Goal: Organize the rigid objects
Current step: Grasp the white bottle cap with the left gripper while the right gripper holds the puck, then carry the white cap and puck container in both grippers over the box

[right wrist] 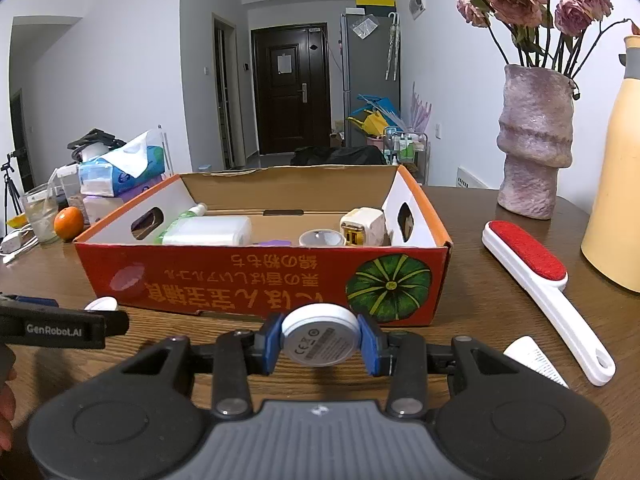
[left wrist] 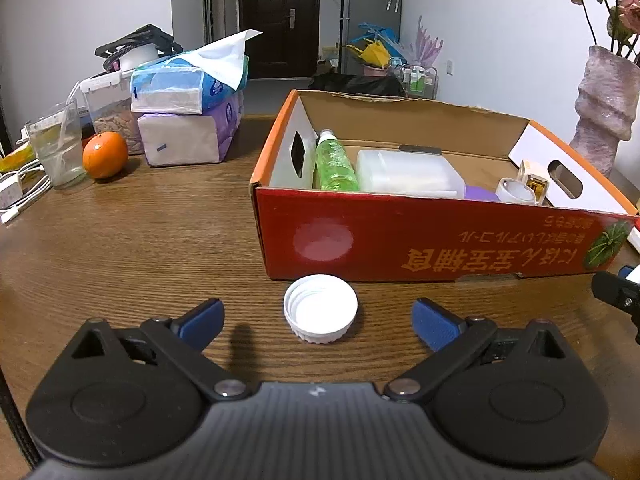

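The right gripper (right wrist: 320, 342) is grasping a white disc (right wrist: 320, 336), jaws clenched on its sides, label face turned toward the camera, just in front of the box (right wrist: 256, 280). The left gripper (left wrist: 318, 322) is hovering low over the desk (left wrist: 140, 240) with jaws released wide, and a white cap (left wrist: 321, 307) is lying open side up between its fingers, untouched, just before the box's red wall. Beyond, the box is already holding a green bottle (left wrist: 335, 162), a translucent case (left wrist: 408, 174), a tape roll (left wrist: 514, 190) and a charger (right wrist: 362, 227). Judgement: the loading step is under way; the disc is needing a lift over the front wall and release inside, while the left jaws are needing only to close on the cap. A lint brush (right wrist: 540, 280) and a comb (right wrist: 534, 360) are waiting on the desk to the right.
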Available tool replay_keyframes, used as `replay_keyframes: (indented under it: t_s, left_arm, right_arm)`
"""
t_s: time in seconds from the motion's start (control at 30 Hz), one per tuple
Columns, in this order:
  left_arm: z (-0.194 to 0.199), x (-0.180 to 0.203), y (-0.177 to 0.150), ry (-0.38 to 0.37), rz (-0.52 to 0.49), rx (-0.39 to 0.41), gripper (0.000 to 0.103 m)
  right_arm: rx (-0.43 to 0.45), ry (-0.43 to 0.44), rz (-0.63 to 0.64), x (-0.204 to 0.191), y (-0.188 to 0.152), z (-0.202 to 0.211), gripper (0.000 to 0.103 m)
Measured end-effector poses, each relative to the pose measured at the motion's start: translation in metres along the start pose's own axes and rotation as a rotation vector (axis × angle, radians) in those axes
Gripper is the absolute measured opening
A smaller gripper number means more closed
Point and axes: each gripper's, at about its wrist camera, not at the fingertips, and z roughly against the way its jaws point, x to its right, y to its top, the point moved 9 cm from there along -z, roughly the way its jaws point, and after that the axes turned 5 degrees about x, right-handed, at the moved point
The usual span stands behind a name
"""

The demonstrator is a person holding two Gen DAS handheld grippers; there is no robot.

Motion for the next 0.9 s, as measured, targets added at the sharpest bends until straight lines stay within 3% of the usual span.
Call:
replay_keyframes:
  t_s: [0.17, 0.3, 0.63, 0.77, 0.9]
  left_arm:
    - [-0.0016, -0.0022, -0.0003, 0.001, 0.013, -0.007, 0.096]
    - [-0.0028, -0.0051, -0.0006, 0.008, 0.024, -0.007, 0.077]
    - [-0.004, -0.0045, -0.0026, 0.003, 0.017, -0.013, 0.05]
    - [-0.0037, -0.004, -0.0022, -0.003, 0.019, -0.012, 0.042]
    - [-0.0034, -0.0031, -0.0021, -0.007, 0.017, -0.012, 0.042]
  right_arm:
    - [-0.003, -0.003, -0.002, 0.0039, -0.0007, -0.0022, 0.039]
    - [-0.003, -0.004, -0.002, 0.0037, -0.0009, -0.0023, 0.039]
    - [-0.003, -0.004, -0.001, 0.0031, -0.0011, -0.0023, 0.039]
    - [-0.003, -0.003, -0.001, 0.0031, -0.0011, -0.0024, 0.039]
    - [-0.003, -0.004, -0.001, 0.0031, -0.0011, -0.0024, 0.039]
